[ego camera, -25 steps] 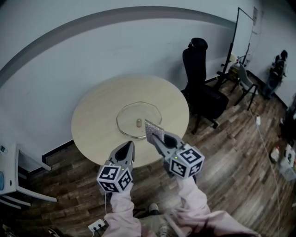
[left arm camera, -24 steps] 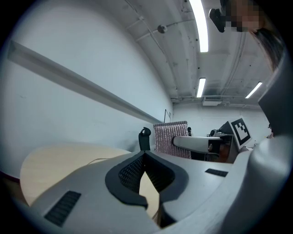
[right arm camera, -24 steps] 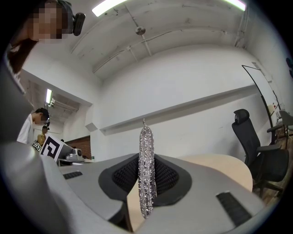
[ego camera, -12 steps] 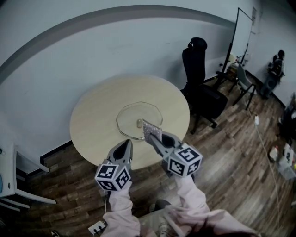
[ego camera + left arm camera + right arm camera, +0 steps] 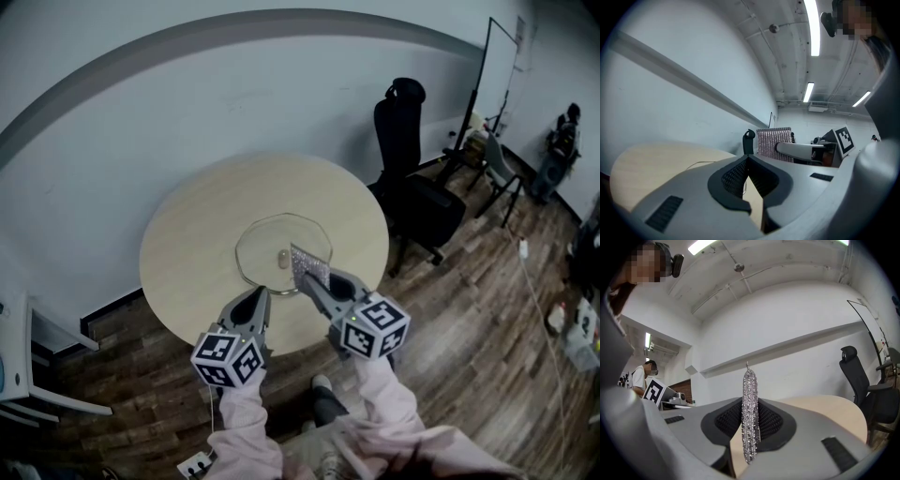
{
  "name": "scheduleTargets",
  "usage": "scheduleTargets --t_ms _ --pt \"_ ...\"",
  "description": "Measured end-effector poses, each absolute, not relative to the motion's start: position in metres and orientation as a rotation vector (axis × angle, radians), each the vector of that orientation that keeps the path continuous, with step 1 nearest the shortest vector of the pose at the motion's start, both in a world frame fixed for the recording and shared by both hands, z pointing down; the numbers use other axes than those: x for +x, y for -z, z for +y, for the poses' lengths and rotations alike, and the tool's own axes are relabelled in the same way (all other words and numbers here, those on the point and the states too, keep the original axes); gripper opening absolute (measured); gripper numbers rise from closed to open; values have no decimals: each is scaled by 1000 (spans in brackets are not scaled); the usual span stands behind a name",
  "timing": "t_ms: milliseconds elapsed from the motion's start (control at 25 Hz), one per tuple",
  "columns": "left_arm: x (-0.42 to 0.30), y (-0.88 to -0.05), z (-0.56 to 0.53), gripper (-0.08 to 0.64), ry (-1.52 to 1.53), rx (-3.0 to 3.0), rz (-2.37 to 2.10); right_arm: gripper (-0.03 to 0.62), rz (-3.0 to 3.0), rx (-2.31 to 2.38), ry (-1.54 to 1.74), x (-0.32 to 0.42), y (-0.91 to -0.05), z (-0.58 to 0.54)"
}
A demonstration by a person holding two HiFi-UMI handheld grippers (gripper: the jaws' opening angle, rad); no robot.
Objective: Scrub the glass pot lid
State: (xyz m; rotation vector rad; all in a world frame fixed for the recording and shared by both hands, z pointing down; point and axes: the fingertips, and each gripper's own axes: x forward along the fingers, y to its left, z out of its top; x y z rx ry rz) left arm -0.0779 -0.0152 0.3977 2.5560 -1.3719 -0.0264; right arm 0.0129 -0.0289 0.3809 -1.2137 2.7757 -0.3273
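- Over the past second both my arms have edged forward, so more of the counter (image 5: pixel 192 220) now lies under them than before.
- The glass pot lid (image 5: pixel 255 246) lies flat near the middle of the counter, knob (image 5: pixel 283 256) up, and it has not shifted.
- My right hand-held gripper (image 5: pixel 306 279) stays clamped on the silvery scouring pad (image 5: pixel 311 266). The right gripper view shows the pad edge-on and upright between the jaws.
- From the head view the pad now overlaps the lid's near right rim, just beside the knob and closer to it than a second ago. I cannot tell whether it touches the glass yet.
- My left hand-held gripper (image 5: pixel 262 294) has its jaws pressed together on nothing and sits just short of the lid's near edge.
- I judge this to be the end of the approach, with scrubbing not yet begun. Next I need to lower the pad onto the glass, and the loose lid may slide unless my left gripper steadies it.
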Motion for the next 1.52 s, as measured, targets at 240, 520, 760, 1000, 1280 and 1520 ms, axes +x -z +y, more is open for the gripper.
scheduleTargets --t_ms 240,520,760,1000,1280,1520 --pt "-80 -395 -52 -3 18 2545 -1391 75 2783 -1198 332 14 -378 -70" --pt "-81 -402 -85 -3 13 2516 -1415 75 2804 -1174 350 16 -383 -109" --pt "-90 -404 -109 -3 28 2479 -1452 74 2841 -1126 376 8 -387 -136" --pt "-91 -405 -126 -3 20 2465 -1469 75 2876 -1065 396 0 -387 -157" --pt "-88 -409 -142 -3 13 2441 -1479 75 2916 -1004 421 -6 -390 -179" --pt "-92 -416 -157 -3 -4 2393 -1468 75 2953 -950 451 -14 -397 -197"
